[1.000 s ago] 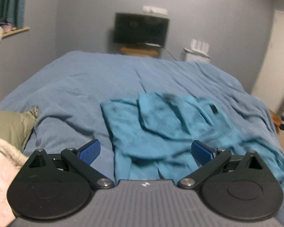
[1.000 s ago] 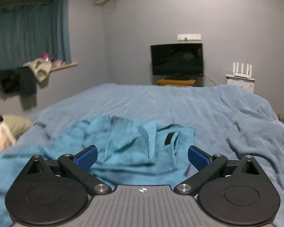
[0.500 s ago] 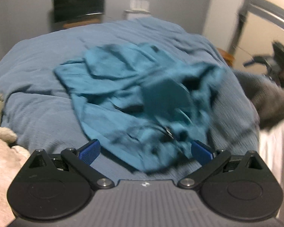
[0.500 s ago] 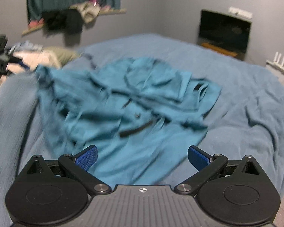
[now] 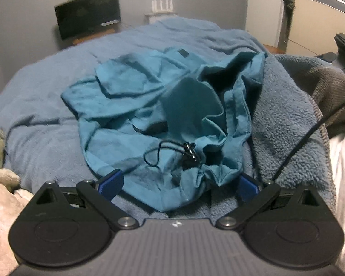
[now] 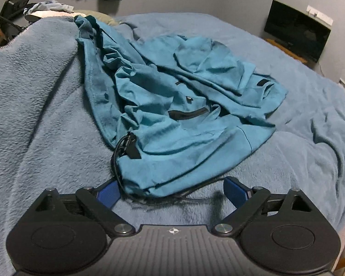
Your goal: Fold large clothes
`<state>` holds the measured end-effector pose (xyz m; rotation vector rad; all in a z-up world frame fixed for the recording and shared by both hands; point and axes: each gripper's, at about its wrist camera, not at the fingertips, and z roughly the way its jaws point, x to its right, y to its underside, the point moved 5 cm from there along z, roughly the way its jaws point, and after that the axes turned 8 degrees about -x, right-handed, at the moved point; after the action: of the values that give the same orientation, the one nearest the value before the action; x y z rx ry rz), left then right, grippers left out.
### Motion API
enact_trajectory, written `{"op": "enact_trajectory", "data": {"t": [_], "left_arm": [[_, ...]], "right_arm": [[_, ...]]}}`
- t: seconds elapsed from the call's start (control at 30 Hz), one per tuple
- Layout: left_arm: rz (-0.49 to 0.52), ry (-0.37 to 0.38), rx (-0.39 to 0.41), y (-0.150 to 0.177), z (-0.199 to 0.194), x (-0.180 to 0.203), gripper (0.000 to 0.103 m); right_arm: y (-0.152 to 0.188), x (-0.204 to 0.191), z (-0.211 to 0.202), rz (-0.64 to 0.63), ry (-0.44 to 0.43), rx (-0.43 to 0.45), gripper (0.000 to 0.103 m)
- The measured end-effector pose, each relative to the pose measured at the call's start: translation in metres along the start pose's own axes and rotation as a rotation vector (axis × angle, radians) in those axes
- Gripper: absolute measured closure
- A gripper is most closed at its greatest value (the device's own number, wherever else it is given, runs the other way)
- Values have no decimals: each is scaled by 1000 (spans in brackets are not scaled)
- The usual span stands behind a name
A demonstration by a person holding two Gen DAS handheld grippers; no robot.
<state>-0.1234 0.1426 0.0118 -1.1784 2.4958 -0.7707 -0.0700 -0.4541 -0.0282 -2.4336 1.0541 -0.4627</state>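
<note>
Both grippers have come down close to the bed since a second ago, when they looked level across it toward the far wall, and the teal garment has gone from spread flat to a bunched heap drawn toward them.

Left wrist view: the left gripper [image 5: 179, 182] has its blue fingers [image 5: 110, 182] spread wide apart, holding nothing. The teal garment [image 5: 163, 115] lies crumpled on the blue blanket [image 5: 46, 96], its near hem sitting between the two fingers and just ahead of them. A black drawstring [image 5: 172, 153] with a toggle rests on the cloth just beyond the fingertips, nearer the right finger. Past the right finger rises a fold of thick blue fleece [image 5: 285, 126], touching the garment's edge. Far beyond the fingers, a dark television [image 5: 88, 12] stands against the wall.

Right wrist view: the right gripper [image 6: 172, 193] also has its fingers [image 6: 109, 193] set wide apart and empty. The garment [image 6: 184, 105] fans out ahead of them, its near hem lying between the fingertips, closer to the left finger. A black cord [image 6: 124, 147] loops at the hem just beyond the left finger. The fleece fold [image 6: 32, 87] fills the area past the left finger, and the garment's upper edge drapes against it. The television [image 6: 295, 30] sits far off beyond the right finger.
</note>
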Motion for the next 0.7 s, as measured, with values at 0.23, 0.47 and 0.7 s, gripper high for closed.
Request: {"op": "enact_trajectory", "data": {"t": [0.23,0.47,0.7], "left_arm": [[20,9,-8,2,6,-10,6],[-36,-31,118,-30,30,-16,33],[-50,-19,97,-46,42,-28,65]], "right_arm": [[-2,-7,-3,-120,44,2,19],[-26,-5,20,-178,59,74,16],[-25,13,9,-124,-77,95,55]]}}
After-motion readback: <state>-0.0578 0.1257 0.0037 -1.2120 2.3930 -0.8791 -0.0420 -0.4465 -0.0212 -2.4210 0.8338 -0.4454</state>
